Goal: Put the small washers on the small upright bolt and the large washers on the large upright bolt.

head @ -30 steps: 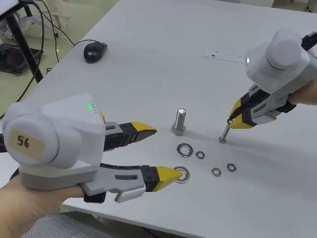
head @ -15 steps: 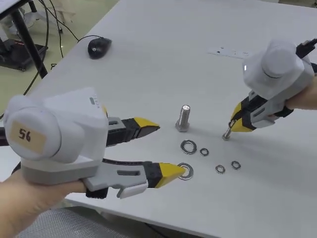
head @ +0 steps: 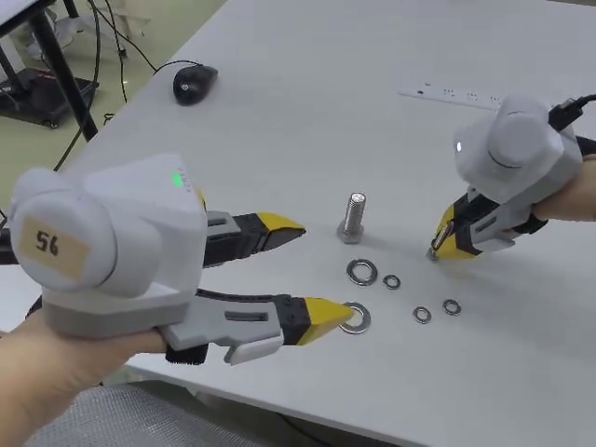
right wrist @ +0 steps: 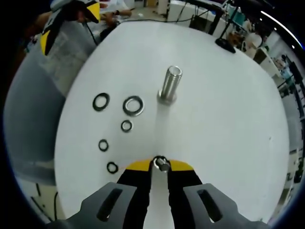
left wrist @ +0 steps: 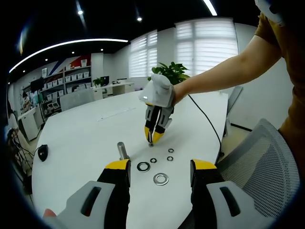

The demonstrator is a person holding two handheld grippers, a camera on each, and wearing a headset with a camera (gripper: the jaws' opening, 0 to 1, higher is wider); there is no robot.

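Observation:
The small bolt [right wrist: 163, 165] stands on the white table [head: 279, 140], and my right gripper [right wrist: 158, 162] is shut on its top; this grip also shows in the head view, right gripper [head: 441, 246]. The large bolt [head: 353, 216] [right wrist: 170, 84] stands upright to its left. Two large washers [head: 361, 272] [head: 355, 318] and three small washers [head: 392, 281] [head: 422, 315] [head: 452, 306] lie flat in front of the bolts. My left gripper [head: 317, 270] [left wrist: 161, 168] hovers open near the table's front edge, its lower tip beside the nearer large washer [left wrist: 161, 179], holding nothing.
A black mouse [head: 195, 84] lies at the far left of the table and a white power strip [head: 456, 95] at the far right. Cables and a stand leg are on the floor to the left. A mesh chair [left wrist: 267, 157] stands beside the table.
My right gripper has come down over the small bolt, from its top to lower on the shank. The left gripper stays open in much the same place; the head camera shifted.

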